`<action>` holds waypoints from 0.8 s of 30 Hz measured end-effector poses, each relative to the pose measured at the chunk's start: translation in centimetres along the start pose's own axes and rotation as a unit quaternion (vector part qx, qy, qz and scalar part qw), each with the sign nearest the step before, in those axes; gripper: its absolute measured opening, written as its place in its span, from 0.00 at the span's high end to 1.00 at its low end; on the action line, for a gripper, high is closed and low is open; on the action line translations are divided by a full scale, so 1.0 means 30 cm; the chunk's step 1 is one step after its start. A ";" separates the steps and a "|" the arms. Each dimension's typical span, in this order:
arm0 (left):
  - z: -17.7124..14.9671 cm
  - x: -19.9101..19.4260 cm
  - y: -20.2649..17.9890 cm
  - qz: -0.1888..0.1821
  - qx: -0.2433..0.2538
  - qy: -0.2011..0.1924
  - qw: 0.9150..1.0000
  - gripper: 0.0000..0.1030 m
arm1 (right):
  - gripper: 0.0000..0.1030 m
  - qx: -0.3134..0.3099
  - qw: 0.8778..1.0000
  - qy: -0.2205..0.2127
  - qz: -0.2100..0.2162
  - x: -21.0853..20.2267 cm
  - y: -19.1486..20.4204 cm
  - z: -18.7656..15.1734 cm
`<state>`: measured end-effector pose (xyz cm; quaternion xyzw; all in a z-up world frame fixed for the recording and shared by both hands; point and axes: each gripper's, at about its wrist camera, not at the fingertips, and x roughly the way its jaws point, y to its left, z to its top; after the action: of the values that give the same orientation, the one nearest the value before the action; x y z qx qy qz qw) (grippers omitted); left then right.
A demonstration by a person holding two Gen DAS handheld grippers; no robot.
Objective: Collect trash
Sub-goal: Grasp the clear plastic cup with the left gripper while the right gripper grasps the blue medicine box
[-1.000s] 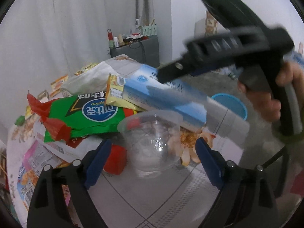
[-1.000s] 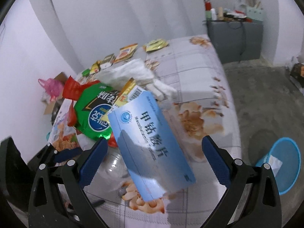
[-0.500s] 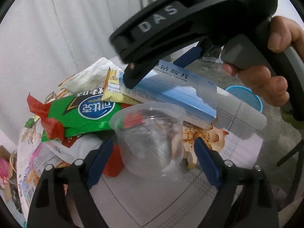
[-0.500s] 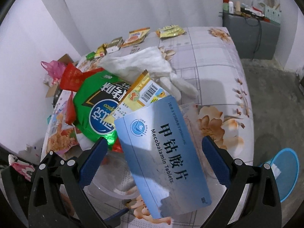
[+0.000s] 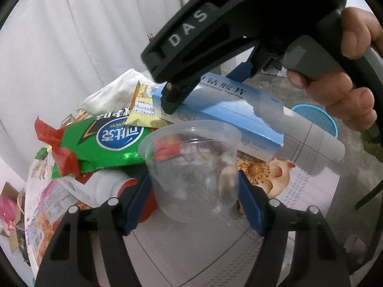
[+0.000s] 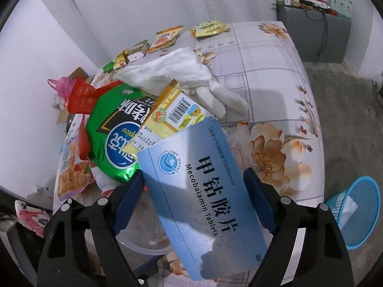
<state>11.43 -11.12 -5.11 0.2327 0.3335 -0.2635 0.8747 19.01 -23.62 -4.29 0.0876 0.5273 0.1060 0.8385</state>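
Our left gripper [image 5: 194, 197] has its blue fingers [image 5: 250, 204] closed against the sides of a clear plastic cup [image 5: 191, 167], thin and frosted, held mouth-up, we judge, so it can serve as a carrier for the rest. Our right gripper [image 6: 194, 199] has its fingers [image 6: 259, 203] pressed to the two long edges of the blue tablet box [image 6: 203, 191], a flat, stiff carton with a smooth printed face; gripping it across its narrow width keeps it from flexing. The box slants over the cup's rim, its far end resting on the heap. Beyond lie a glossy green snack bag [image 6: 115, 129], a yellow foil sachet [image 6: 167, 119], a crumpled red wrapper [image 6: 80, 95] and a soft white cloth [image 6: 172, 71], all piled on the flowered table [image 6: 270, 71]. The blue mesh bin [image 6: 356, 205] stands on the floor to the right, likely where this goes.
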 end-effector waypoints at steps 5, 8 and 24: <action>0.003 -0.020 0.006 -0.007 -0.008 -0.006 1.000 0.34 | 0.25 0.016 1.000 -0.015 0.004 -0.028 -0.012 -0.008; -0.002 -0.041 0.008 -0.012 -0.012 -0.010 1.000 0.34 | 0.25 0.037 0.999 -0.031 0.014 -0.063 -0.037 -0.017; -0.014 -0.105 0.052 -0.022 -0.028 -0.018 0.999 0.34 | 0.26 0.090 0.993 -0.066 0.049 -0.159 -0.102 -0.079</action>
<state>10.18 -8.72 -2.81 0.1959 0.3297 -0.2774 0.8809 15.12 -27.75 -1.97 0.1948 0.4735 0.0929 0.8539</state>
